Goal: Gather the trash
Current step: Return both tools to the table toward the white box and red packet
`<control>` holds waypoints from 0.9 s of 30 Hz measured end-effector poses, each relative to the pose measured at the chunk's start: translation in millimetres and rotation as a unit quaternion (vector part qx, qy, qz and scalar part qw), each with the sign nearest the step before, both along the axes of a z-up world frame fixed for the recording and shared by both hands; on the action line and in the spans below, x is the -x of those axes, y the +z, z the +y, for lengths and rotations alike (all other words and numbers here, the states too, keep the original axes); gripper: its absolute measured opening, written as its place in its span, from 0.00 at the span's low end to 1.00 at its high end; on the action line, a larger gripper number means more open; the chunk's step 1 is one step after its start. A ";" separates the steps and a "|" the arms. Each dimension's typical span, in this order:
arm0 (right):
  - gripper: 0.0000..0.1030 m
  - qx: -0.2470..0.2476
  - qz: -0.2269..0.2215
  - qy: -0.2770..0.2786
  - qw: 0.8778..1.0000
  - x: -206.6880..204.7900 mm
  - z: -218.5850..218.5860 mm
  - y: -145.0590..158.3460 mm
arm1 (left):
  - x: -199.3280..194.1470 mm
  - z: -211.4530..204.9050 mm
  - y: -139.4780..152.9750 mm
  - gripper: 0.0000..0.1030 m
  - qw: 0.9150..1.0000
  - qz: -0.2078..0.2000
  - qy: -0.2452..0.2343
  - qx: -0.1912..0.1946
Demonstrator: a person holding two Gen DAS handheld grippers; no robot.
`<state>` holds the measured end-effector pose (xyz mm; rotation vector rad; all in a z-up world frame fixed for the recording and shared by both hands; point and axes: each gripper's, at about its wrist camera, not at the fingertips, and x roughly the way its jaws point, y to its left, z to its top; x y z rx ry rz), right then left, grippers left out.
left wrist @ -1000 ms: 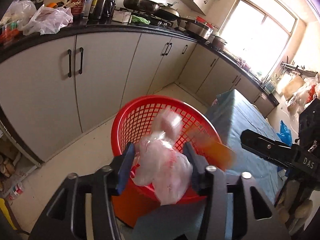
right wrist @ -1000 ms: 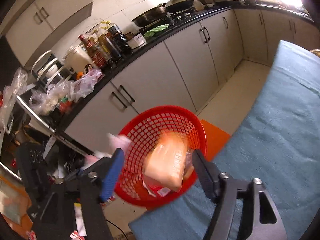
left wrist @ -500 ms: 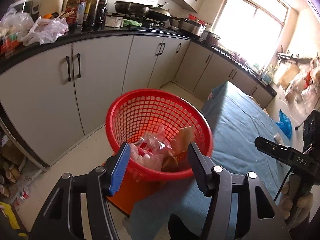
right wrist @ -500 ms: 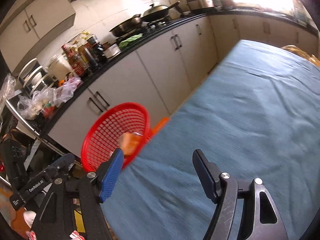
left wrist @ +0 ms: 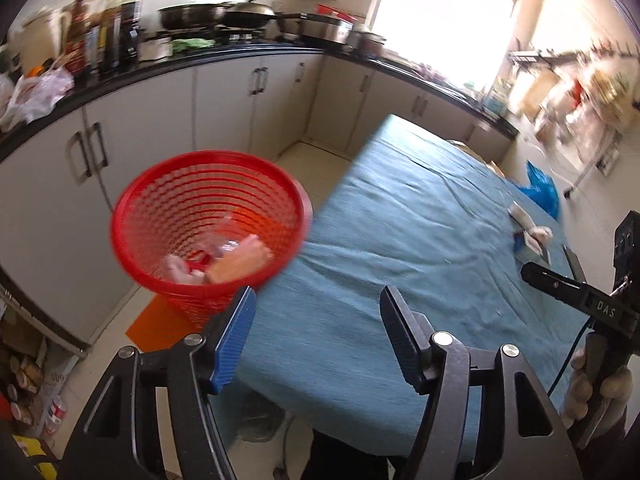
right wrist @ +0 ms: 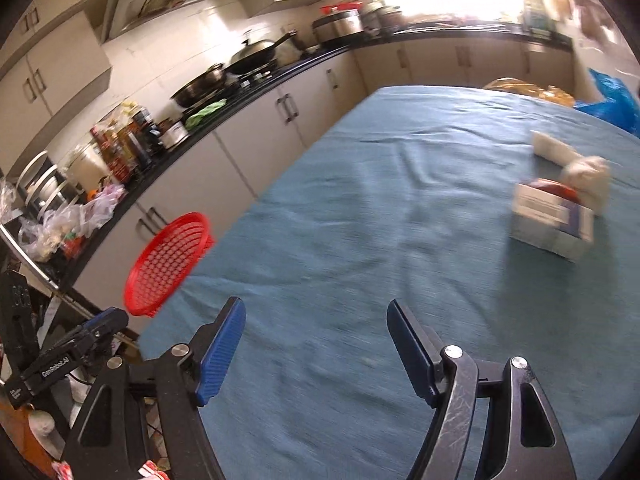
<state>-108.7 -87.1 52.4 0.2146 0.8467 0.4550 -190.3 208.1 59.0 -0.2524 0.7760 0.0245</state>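
Now the box (right wrist: 552,220) lies flat, long side pointing toward the basket (right wrist: 168,264); print blurred; left gripper (left wrist: 316,332) and right gripper (right wrist: 316,344) gape empty.

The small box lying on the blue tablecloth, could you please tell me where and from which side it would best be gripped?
The small box lies flat on the tablecloth, so I would probably come from above and close the fingers across its narrower width. A crumpled white wad touches its far side; the near edges look free. The right gripper, open and empty, faces it and seems the better choice.
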 end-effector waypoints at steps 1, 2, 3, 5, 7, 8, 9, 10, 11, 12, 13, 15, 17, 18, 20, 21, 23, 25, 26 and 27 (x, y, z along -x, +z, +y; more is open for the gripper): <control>0.75 0.000 0.000 -0.007 1.000 2.6 -10.9 -0.8 | -1.7 -9.7 -0.3 0.63 1.000 0.002 -0.009 -0.004; 0.76 0.001 0.000 -0.015 1.000 4.8 -21.5 -1.6 | -2.8 -16.6 -0.7 0.64 1.000 0.003 -0.016 -0.008; 0.76 0.001 0.000 -0.024 1.000 6.4 -33.3 -2.8 | -4.5 -23.3 -1.3 0.64 1.000 0.005 -0.022 -0.011; 0.76 0.000 0.002 -0.041 0.999 9.8 -54.5 -5.9 | -8.7 -39.5 -3.4 0.64 0.999 0.010 -0.036 -0.018; 0.76 -0.004 0.004 -0.064 0.998 13.0 -81.9 -9.3 | -12.9 -55.4 -6.1 0.64 0.998 0.015 -0.050 -0.022; 0.76 -0.006 0.005 -0.075 0.997 14.2 -94.3 -10.8 | -15.9 -64.2 -8.2 0.64 0.998 0.017 -0.058 -0.025; 0.76 -0.009 0.006 -0.087 0.996 15.5 -107.1 -12.0 | -18.2 -70.9 -9.9 0.64 0.997 0.019 -0.064 -0.028; 0.76 -0.011 0.006 -0.096 0.995 16.2 -115.7 -12.6 | -22.2 -80.0 -12.2 0.64 0.997 0.022 -0.071 -0.030; 0.76 -0.013 0.006 -0.108 0.994 16.8 -126.9 -12.5 | -25.0 -86.7 -13.8 0.64 0.996 0.023 -0.077 -0.032; 0.76 -0.015 0.006 -0.124 0.992 16.6 -142.2 -12.2 | -28.4 -93.7 -16.0 0.64 0.996 0.025 -0.083 -0.034; 0.76 -0.015 0.004 -0.136 0.991 15.6 -153.2 -11.6 | -31.0 -99.3 -18.0 0.64 0.995 0.027 -0.088 -0.034; 0.76 -0.011 0.001 -0.160 0.987 12.0 -173.6 -9.1 | -38.8 -112.8 -23.9 0.64 0.994 0.032 -0.098 -0.037; 0.76 -0.011 -0.002 -0.180 0.984 7.1 -188.3 -6.6 | -46.4 -124.2 -29.6 0.64 0.993 0.037 -0.105 -0.041; 0.76 -0.014 -0.002 -0.191 0.982 0.9 -197.4 -5.6 | -50.7 -129.6 -33.2 0.64 0.992 0.041 -0.109 -0.043; 0.76 -0.020 0.000 -0.197 0.980 -8.9 -204.8 -4.5 | -57.3 -138.4 -39.7 0.64 0.991 0.050 -0.114 -0.044; 0.76 -0.030 0.002 -0.195 0.980 -17.6 -207.2 -4.4 | -61.4 -142.4 -43.2 0.64 0.991 0.055 -0.117 -0.044; 0.76 -0.041 0.005 -0.189 0.981 -32.3 -203.9 -4.6 | -65.5 -147.4 -47.0 0.64 0.990 0.062 -0.119 -0.045; 0.76 -0.054 0.003 -0.181 0.982 -51.7 -199.5 -5.1 | -68.3 -151.2 -50.0 0.64 0.990 0.065 -0.119 -0.049; 0.76 -0.056 0.004 -0.175 0.983 -62.5 -196.5 -6.3 | -69.1 -153.3 -50.5 0.65 0.990 0.062 -0.117 -0.055; 0.76 -0.055 0.006 -0.171 0.984 -73.3 -193.1 -8.9 | -69.8 -154.2 -50.6 0.65 0.989 0.061 -0.117 -0.058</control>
